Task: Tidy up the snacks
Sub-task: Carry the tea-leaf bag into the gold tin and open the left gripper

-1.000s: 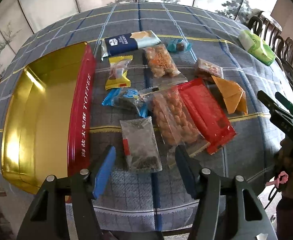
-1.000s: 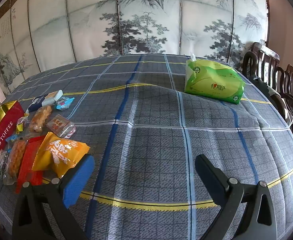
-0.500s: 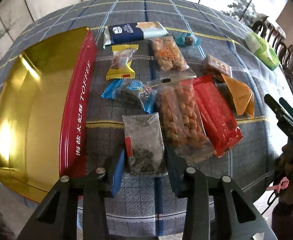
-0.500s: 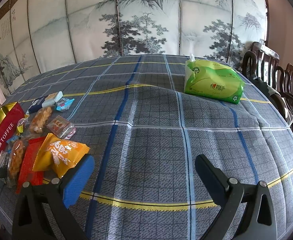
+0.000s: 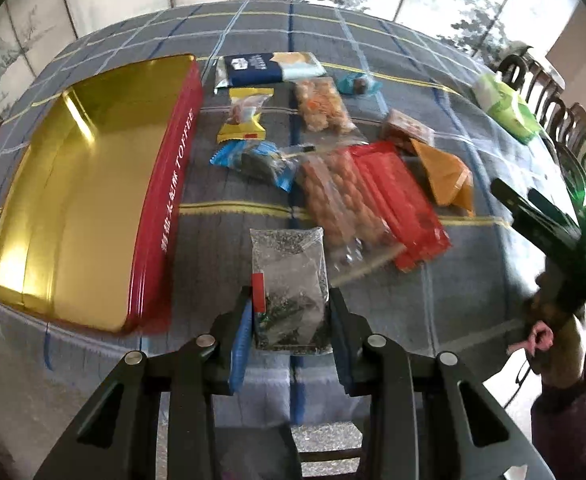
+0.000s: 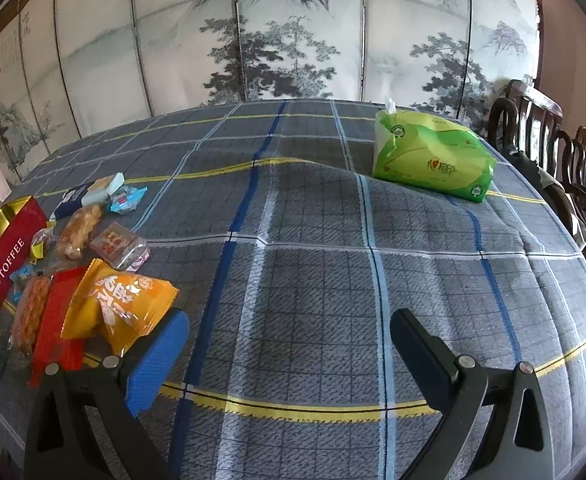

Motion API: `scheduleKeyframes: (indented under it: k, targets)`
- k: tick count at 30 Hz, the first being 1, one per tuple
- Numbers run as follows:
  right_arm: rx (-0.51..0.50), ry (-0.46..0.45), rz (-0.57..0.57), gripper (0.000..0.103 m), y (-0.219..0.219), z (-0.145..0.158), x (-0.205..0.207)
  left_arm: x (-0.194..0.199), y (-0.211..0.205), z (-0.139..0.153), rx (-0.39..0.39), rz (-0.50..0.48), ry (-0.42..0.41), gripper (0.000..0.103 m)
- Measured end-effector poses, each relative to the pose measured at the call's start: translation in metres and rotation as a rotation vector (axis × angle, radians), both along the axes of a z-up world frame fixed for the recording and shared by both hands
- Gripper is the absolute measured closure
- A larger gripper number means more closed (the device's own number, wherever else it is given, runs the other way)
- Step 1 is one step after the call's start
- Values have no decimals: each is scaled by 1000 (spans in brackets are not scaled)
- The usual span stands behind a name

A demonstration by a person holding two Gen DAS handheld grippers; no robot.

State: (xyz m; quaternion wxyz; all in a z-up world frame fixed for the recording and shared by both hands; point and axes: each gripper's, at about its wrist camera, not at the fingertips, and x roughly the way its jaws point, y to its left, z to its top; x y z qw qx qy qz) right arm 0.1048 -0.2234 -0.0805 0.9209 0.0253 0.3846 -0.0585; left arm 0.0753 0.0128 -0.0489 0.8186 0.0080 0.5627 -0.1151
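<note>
My left gripper [image 5: 289, 320] is shut on the near end of a clear bag of dark snack [image 5: 289, 276] and holds it just above the cloth. To its left lies the open red toffee tin [image 5: 165, 216] with a gold inside. Several snack packs lie beyond: a clear pack of fried twists [image 5: 333, 204], a red pack [image 5: 397, 204], an orange pack [image 5: 445, 172], a blue pack [image 5: 253, 160], a yellow pack [image 5: 245, 116] and a navy pack [image 5: 261, 68]. My right gripper [image 6: 289, 340] is open and empty over bare cloth, right of the orange pack [image 6: 121, 300].
A green tissue pack [image 6: 433, 160] lies at the far right of the round table with its plaid cloth [image 6: 333, 260]. Dark wooden chairs [image 6: 565, 168] stand at the right edge. A painted folding screen [image 6: 293, 40] stands behind the table.
My left gripper moved forward and closed on the clear bag of dark snack, which now sits between its fingers. The right gripper has not moved.
</note>
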Motion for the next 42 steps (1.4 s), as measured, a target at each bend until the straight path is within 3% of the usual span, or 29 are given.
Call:
scheduleKeyframes:
  k: [11, 42]
  targets:
    - [-3, 20, 33, 0, 2, 2, -5, -26, -15, 28, 26, -55, -90, 72]
    - [9, -39, 106, 0, 13, 6, -9, -33, 7, 39, 63, -21, -164, 71]
